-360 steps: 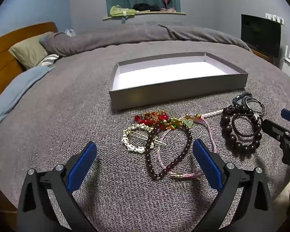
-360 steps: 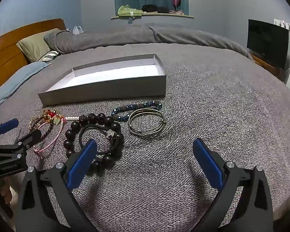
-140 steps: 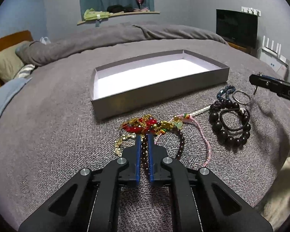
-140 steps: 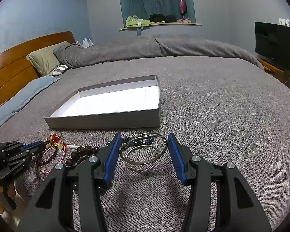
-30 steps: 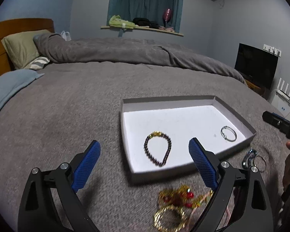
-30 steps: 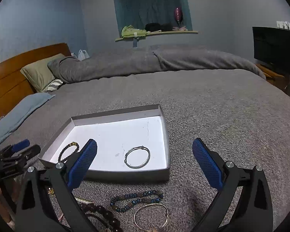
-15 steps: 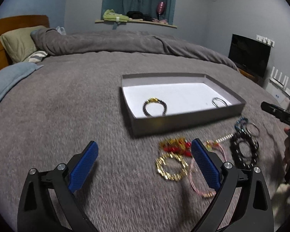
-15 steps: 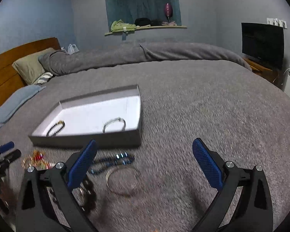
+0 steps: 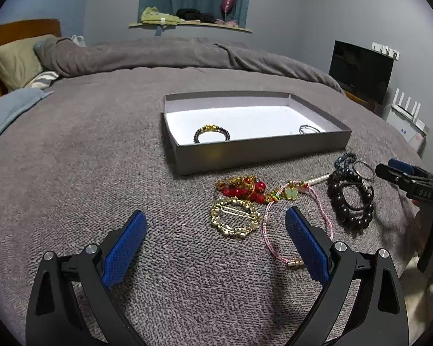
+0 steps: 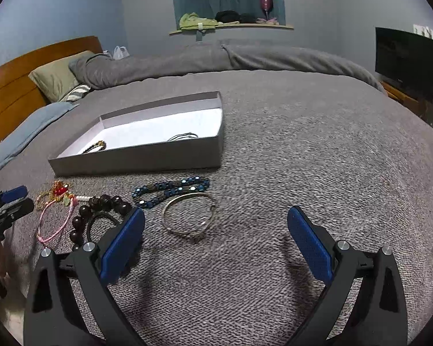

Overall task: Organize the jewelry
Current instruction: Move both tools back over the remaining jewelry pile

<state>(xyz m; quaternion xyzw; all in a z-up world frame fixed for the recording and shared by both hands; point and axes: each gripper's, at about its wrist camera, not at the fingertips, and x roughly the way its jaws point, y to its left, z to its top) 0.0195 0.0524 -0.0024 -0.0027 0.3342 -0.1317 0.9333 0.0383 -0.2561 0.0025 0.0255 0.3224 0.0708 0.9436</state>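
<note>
A shallow grey box [image 9: 259, 152] [image 10: 147, 161] with a white floor lies on the bed; inside it are a dark beaded bracelet with gold beads [image 9: 211, 133] and a thin silver bangle [image 9: 309, 129]. In front of the box lie a gold ring-shaped hair clip [image 9: 235, 216], red and gold beads [image 9: 241, 186], a pink cord bracelet [image 9: 297, 225], a large dark bead bracelet [image 9: 350, 199], a blue bead strand [image 10: 170, 191] and a silver bangle [image 10: 189, 213]. My left gripper [image 9: 216, 248] is open, low, just before the gold clip. My right gripper [image 10: 216, 248] is open, near the silver bangle.
The grey knitted bedspread [image 10: 317, 158] stretches right of the jewelry. A rolled grey duvet [image 9: 173, 54], pillows [image 9: 14, 60] and a wooden headboard [image 10: 11, 92] lie at the back. A television [image 9: 360, 72] stands at the right, past the bed's edge.
Both grippers have dropped back from above the box toward the loose jewelry, staying open. The beaded bracelet and silver bangle stay in the box.
</note>
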